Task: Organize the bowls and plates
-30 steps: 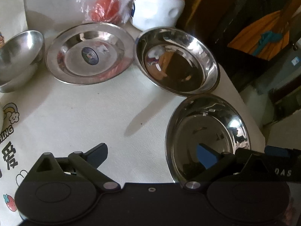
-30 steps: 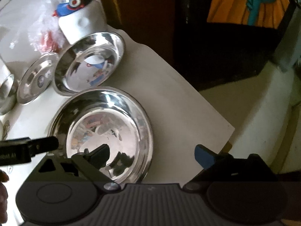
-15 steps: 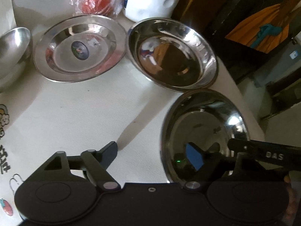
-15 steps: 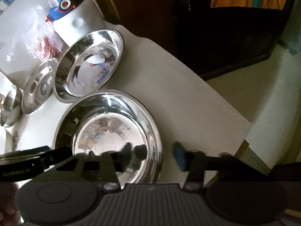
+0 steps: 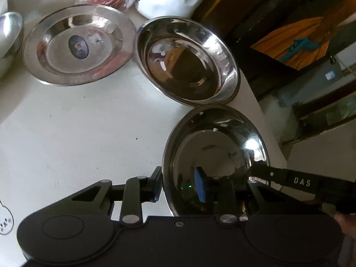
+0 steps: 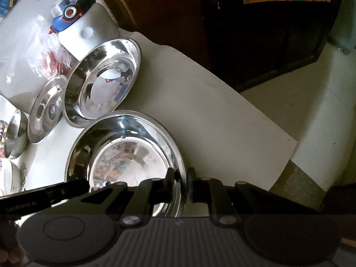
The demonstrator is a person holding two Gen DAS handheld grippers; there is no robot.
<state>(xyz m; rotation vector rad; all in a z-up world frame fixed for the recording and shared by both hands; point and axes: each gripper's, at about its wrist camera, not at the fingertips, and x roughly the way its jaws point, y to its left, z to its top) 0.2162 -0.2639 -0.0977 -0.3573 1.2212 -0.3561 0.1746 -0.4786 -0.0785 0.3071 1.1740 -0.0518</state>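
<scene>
1. Left wrist view: left gripper [image 5: 179, 188] straddles the near rim of the nearest steel plate [image 5: 220, 155], lower right of frame, one finger outside and one inside (contact unclear, cannot tell if clamped). Deep plate [image 5: 187, 60] and flat plate [image 5: 77, 44] lie above.
2. Right wrist view: right gripper [image 6: 179, 185] is clamped on that plate's rim [image 6: 178, 155], lower centre, on the white table [image 6: 222, 120].

Both wrist cameras are looking down along their fingers, close over the table [image 5: 66, 133]. Each is seeing the same near steel plate [image 5: 213, 155] [image 6: 124, 153] from opposite rims.
</scene>
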